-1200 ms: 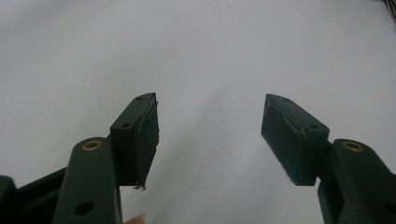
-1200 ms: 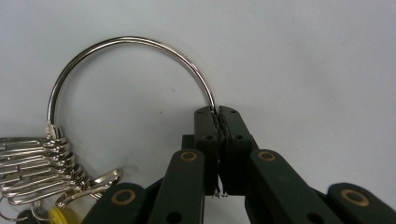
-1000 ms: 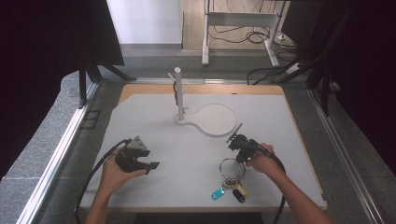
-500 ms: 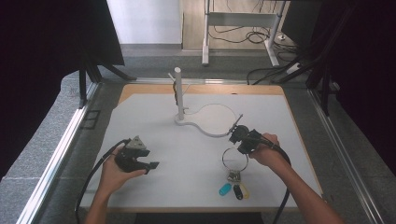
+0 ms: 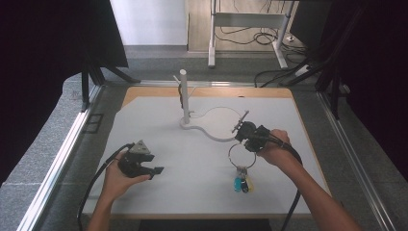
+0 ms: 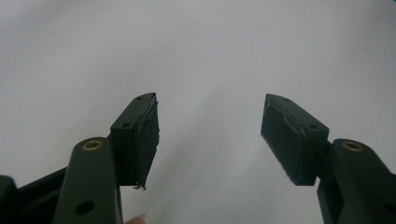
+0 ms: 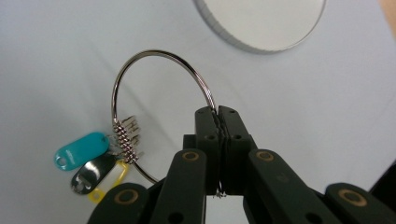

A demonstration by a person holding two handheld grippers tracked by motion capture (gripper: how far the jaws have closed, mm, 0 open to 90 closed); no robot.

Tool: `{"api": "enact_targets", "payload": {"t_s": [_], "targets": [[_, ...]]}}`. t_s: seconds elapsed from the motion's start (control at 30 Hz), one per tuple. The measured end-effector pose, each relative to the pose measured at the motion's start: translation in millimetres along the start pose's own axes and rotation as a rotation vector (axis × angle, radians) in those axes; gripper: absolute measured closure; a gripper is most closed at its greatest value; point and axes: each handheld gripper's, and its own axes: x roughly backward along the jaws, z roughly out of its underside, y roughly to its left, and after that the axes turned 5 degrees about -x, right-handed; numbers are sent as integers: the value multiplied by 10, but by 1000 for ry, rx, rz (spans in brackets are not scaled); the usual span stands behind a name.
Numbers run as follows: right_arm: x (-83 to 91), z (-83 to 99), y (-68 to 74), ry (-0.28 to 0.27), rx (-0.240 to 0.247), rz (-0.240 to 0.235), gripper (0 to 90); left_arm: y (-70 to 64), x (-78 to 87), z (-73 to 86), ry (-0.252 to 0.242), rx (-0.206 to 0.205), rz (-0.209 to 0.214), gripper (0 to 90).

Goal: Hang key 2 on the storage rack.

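On the right half of the white table (image 5: 159,202), the right gripper (image 5: 239,131) pinches a large metal key ring (image 5: 242,155), its two black jaws pressed flat together on the wire of the loop, as the right gripper view shows with the ring (image 7: 159,107) arching up and to the left from between the pads. A small bunch of tags hangs from the far side of the ring: a teal tag (image 7: 81,149), a dark one (image 7: 92,171) and a yellow one (image 7: 112,179), gathered next to a cluster of smaller rings. In the high view the tags (image 5: 242,183) lie on the table towards the person, below the loop, while the ring's upper part sits at the gripper. Just beyond the right gripper lies the round white base (image 5: 219,122) of a stand, and its curved edge appears at the top of the right gripper view (image 7: 261,23). A white upright post (image 5: 184,96) rises from the left end of that base, well apart from the ring. The left gripper (image 5: 153,169) is held low over the left part of the table, near its front edge, well apart from the ring; its jaws are spread wide with nothing between them, and the left gripper view shows bare white surface in the gap (image 6: 210,135).
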Motion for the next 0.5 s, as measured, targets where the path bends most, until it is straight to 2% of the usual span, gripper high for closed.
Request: {"api": "enact_targets", "payload": {"t_s": [0.13, 0.27, 0.37, 0.5], "targets": [[52, -34, -8, -7, 8, 9, 881, 7, 8, 4, 0, -1, 3, 376], [108, -101, -31, -16, 16, 21, 881, 43, 18, 35, -11, 24, 7, 377], [134, -139, -60, -24, 15, 25, 881, 50, 26, 37, -14, 26, 10, 377], [148, -179, -86, -37, 8, 14, 881, 45, 21, 36, -12, 26, 13, 377]]}}
